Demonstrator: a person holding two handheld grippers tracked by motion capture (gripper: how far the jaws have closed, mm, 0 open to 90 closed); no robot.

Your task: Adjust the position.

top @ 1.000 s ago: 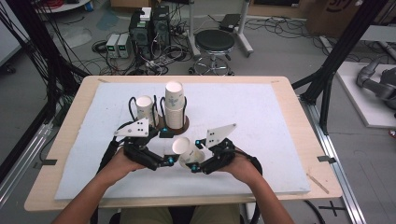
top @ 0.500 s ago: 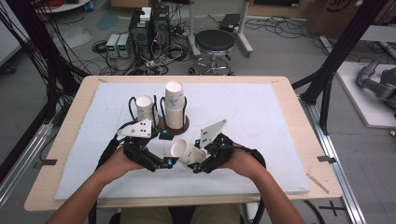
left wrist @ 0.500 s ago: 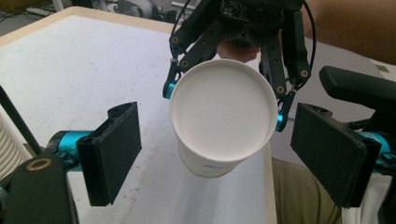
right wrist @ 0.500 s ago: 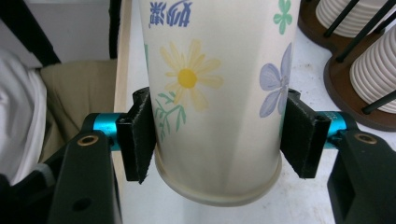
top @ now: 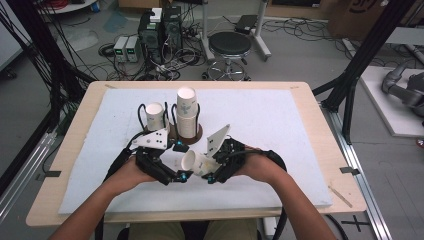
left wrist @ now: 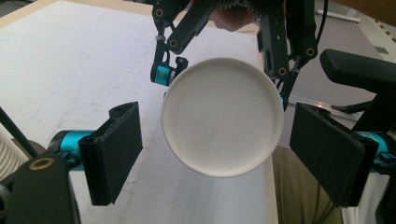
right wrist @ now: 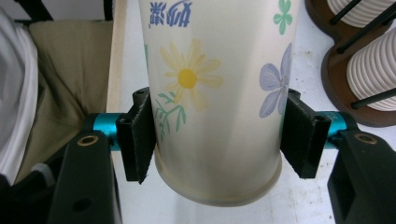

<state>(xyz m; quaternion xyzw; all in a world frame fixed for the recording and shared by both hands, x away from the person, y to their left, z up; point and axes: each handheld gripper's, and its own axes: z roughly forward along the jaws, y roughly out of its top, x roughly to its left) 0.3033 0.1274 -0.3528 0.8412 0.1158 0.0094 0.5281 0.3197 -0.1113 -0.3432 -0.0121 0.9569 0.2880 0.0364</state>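
A flower-printed paper cup [right wrist: 215,93] lies level in the air, with my right gripper [right wrist: 217,137] shut on its sides near one end. In the high view the cup [top: 196,161] hangs just above the white mat at the front middle, between the two hands. Its round white end [left wrist: 222,123] faces my left gripper [left wrist: 222,154], whose pads [left wrist: 116,149] stand open on either side of it with gaps. From above, my left gripper [top: 180,162] meets my right gripper [top: 211,164] nose to nose.
Behind the hands a brown wooden cup holder [top: 197,136] carries a tall stack of cups [top: 186,112] and a shorter stack [top: 155,116]; the stacks show at the right gripper view's top right [right wrist: 369,70]. The white mat [top: 280,125] covers most of the table.
My right gripper has risen a little with the cup and tilted more. The left hand has stayed where it was.
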